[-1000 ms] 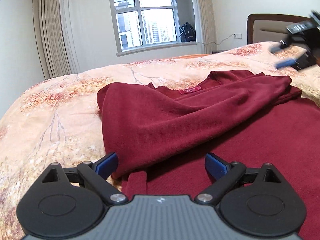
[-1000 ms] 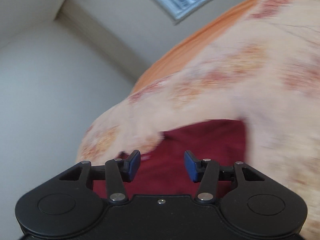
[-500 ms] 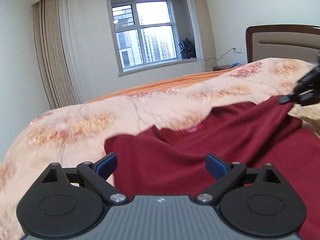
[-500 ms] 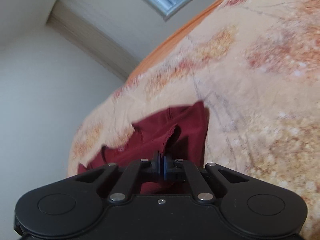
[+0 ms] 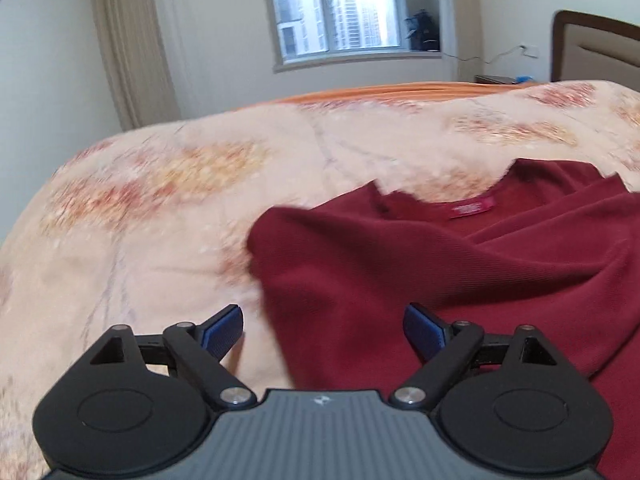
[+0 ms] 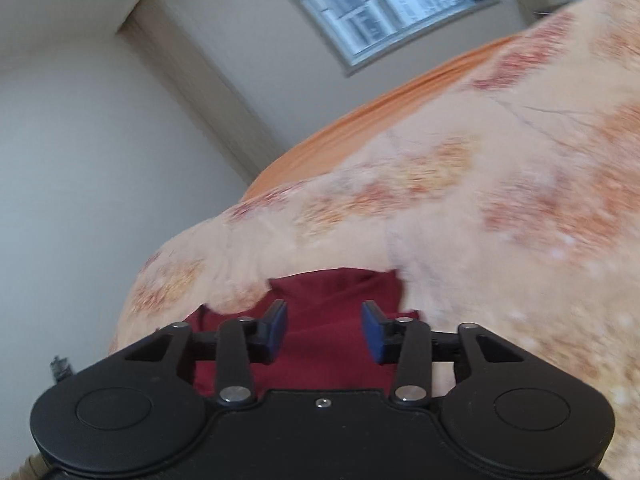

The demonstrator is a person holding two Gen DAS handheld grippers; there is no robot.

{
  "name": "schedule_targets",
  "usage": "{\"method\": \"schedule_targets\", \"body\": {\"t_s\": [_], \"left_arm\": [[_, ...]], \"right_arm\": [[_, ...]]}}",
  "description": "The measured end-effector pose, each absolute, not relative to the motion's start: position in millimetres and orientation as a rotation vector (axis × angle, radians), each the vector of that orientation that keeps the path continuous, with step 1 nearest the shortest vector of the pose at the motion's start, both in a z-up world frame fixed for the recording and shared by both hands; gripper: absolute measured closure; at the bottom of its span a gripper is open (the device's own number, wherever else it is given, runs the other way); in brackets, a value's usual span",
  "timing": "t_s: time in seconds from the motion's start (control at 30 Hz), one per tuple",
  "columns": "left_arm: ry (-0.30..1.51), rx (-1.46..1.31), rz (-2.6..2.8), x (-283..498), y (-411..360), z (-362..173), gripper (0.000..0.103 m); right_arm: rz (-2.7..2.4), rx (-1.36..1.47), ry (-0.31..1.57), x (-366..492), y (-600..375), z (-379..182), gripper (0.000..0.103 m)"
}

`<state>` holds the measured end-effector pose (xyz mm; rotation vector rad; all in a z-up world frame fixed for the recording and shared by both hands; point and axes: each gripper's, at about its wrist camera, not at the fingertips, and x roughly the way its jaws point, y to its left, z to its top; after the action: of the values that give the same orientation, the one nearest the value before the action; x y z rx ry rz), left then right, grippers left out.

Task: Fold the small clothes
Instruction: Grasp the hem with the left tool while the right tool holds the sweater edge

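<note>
As seen nearest the two cameras: two grippers, one per hand, each with two blue-padded fingers.
Left gripper [image 5: 322, 330]: jaws wide apart, just narrowed a little; nothing pinched; left pad [image 5: 223, 328] over bare bedspread, right pad over red cloth, folded edge of the garment below the gap.
Right gripper [image 6: 324, 332]: jaws about half apart, just reopened; nothing pressed between the pads; red cloth seen beneath the gap, contact impossible to tell.
Task's thing: one dark red knit top [image 5: 460, 276], lying on the bed just ahead of the left gripper, one side folded over onto the body, neckline toward the far side, one pink label [image 5: 465, 210] inside the collar.
Same top, right wrist view [image 6: 332, 344]: small patch only, close under the fingers.
Under it: one floral peach bedspread [image 5: 160, 208], one orange sheet strip [image 5: 380, 92] at its far edge.
Farther: one brown padded headboard [image 5: 592, 48] at right.
Farthest: one window [image 5: 336, 12], pale curtains [image 5: 132, 48] at left.
</note>
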<state>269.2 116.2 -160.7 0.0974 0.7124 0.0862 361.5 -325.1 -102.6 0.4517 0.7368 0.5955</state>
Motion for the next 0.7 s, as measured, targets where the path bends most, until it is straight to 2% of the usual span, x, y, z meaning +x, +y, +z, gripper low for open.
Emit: {"method": "schedule_targets", "body": {"t_s": [0.23,0.57,0.6,0.7], "left_arm": [[0.670,0.002,0.042,217,132,-145,0.014],[0.641,0.304,-0.075,187,96,-156,0.014],[0.648,0.292,-0.081,187,98,-157,0.014],[0.689,0.238,-0.120,188,104,-160,0.027]], "right_arm": [[0.841,0.284,0.817,402,-187,-105,0.055],[1.063,-0.027,0.882,426,10,-105,0.051],[1.063,-0.055,0.886,428,21,-108,0.051],[1.054,-0.121,0.915,434,41,-118,0.051]]}}
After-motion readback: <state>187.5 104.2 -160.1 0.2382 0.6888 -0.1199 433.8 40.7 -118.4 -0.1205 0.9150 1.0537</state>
